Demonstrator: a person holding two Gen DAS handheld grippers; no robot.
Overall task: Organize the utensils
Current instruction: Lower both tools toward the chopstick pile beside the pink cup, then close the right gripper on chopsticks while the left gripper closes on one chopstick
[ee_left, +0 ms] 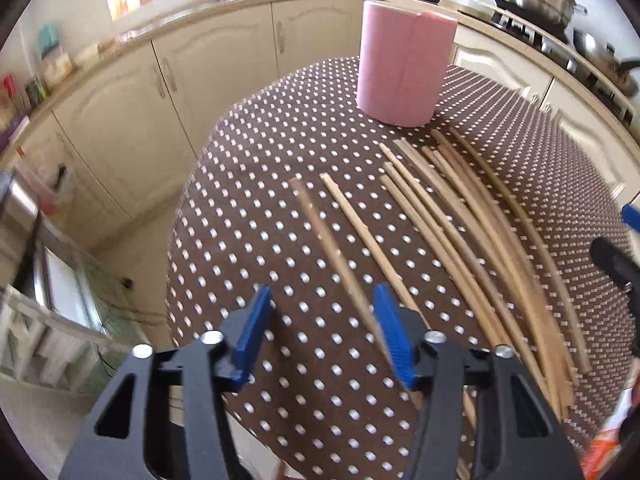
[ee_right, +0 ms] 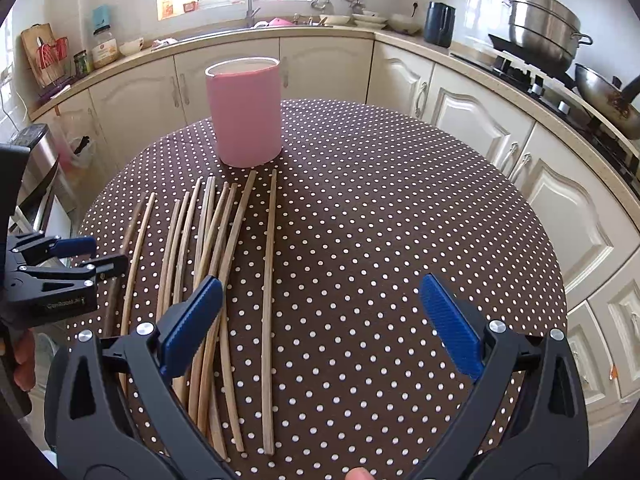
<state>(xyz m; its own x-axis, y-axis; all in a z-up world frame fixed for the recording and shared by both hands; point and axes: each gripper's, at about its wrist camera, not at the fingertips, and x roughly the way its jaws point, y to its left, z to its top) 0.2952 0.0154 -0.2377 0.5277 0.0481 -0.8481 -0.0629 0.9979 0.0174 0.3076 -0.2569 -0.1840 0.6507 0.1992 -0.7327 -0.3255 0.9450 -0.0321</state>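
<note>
Chopsticks (ee_right: 216, 264): about a dozen bare pale-wood sticks, lying flat on the tabletop (ee_right: 380, 240), roughly parallel, running from the near edge toward the cup (ee_right: 244, 116). Most bunch in a loose overlapping fan; one single (ee_right: 269, 312) lies apart on the right side, two more (ee_left: 344, 256) apart on the left, toward the left edge. Cup: pink cylinder, upright, open top, white inside rim, near the far edge, just beyond the stick tips.
</note>
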